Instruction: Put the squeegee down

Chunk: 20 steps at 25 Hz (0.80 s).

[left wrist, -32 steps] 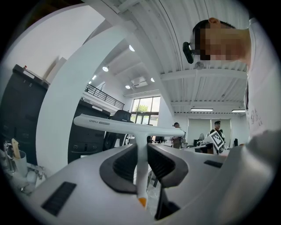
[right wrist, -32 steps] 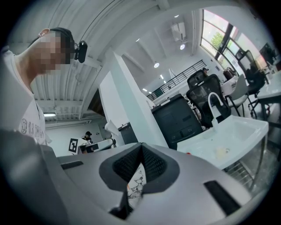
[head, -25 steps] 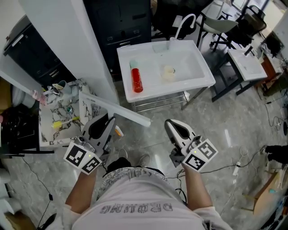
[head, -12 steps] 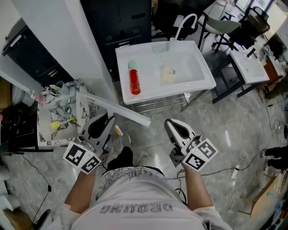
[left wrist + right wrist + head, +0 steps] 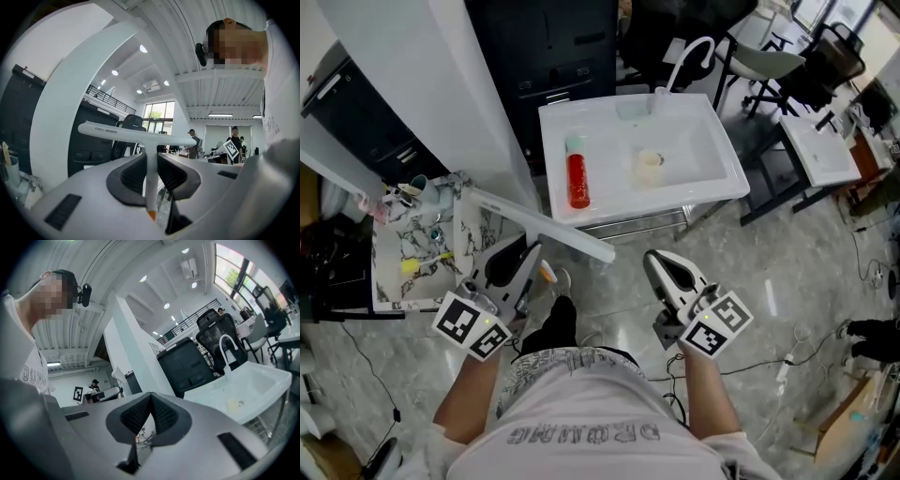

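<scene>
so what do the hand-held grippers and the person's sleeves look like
Both the left hand-held gripper and right hand-held gripper are pale grey, rounded shells with black ribbed pads, each carrying a white cube printed with black square markers. The person wears a short-sleeved light T-shirt with grey lettering.

A small grey logo, seemingly "deli", sits left of centre on the white plastic T-shaped squeegee (image 5: 140, 136); the white shirt (image 5: 581, 412) at the bottom shows unclear lettering.

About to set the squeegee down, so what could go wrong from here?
1. The left gripper clamps the squeegee only by its thin handle, so the long blade could twist or slip on release.
2. One blade end hangs over the cluttered marble-patterned stand and might knock the cup there.
</scene>
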Each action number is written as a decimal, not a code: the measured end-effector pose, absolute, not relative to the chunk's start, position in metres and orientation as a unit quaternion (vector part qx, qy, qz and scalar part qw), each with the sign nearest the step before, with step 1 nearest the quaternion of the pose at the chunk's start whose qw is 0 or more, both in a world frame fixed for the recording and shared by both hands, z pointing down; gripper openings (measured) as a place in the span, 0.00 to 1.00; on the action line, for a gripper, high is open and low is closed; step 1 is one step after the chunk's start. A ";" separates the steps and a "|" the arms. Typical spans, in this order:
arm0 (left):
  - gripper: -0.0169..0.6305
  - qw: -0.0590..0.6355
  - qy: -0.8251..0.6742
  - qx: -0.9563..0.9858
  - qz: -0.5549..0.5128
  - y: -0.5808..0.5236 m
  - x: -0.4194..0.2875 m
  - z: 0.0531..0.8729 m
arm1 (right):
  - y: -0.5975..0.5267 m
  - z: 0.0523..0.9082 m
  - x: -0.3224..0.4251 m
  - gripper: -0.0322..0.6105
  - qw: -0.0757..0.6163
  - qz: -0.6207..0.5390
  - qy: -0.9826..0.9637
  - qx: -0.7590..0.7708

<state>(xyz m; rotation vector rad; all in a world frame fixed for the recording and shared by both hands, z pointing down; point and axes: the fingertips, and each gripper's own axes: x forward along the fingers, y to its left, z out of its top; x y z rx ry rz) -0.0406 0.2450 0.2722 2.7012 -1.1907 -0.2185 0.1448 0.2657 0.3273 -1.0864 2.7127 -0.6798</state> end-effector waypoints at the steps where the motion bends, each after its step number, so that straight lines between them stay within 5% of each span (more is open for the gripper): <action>1: 0.16 0.092 -0.400 0.909 -0.074 0.240 -0.041 0.273 | 0.261 0.328 0.145 0.06 0.070 -0.227 0.901 -0.362; 20: 0.16 0.132 -0.383 0.912 -0.062 0.118 -0.070 0.305 | 0.150 0.345 0.119 0.06 0.053 -0.248 0.884 -0.393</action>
